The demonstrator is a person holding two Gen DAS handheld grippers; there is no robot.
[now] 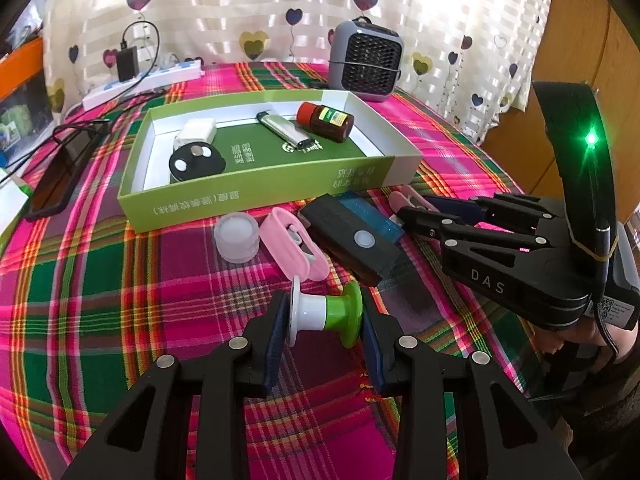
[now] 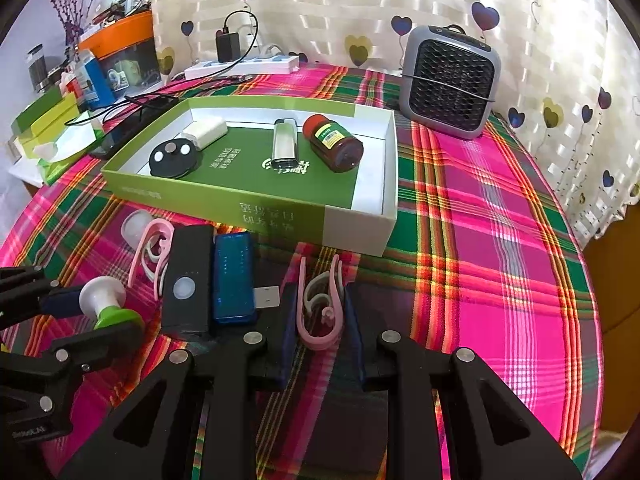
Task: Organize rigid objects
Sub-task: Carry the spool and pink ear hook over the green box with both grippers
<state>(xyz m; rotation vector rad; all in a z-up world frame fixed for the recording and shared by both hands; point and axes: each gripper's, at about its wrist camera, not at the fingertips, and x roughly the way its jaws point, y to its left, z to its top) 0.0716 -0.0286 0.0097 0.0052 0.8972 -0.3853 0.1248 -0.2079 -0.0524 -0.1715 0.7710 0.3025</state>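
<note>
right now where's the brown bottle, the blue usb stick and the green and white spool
brown bottle (image 2: 334,142), right wrist view, on its label side
blue usb stick (image 2: 233,280), right wrist view, middle of its blue body
green and white spool (image 1: 326,312), left wrist view, on its narrow waist

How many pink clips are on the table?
2. One pink clip lies between the right gripper's fingers; the other pink clip lies between the clear round jar and black block.
</note>
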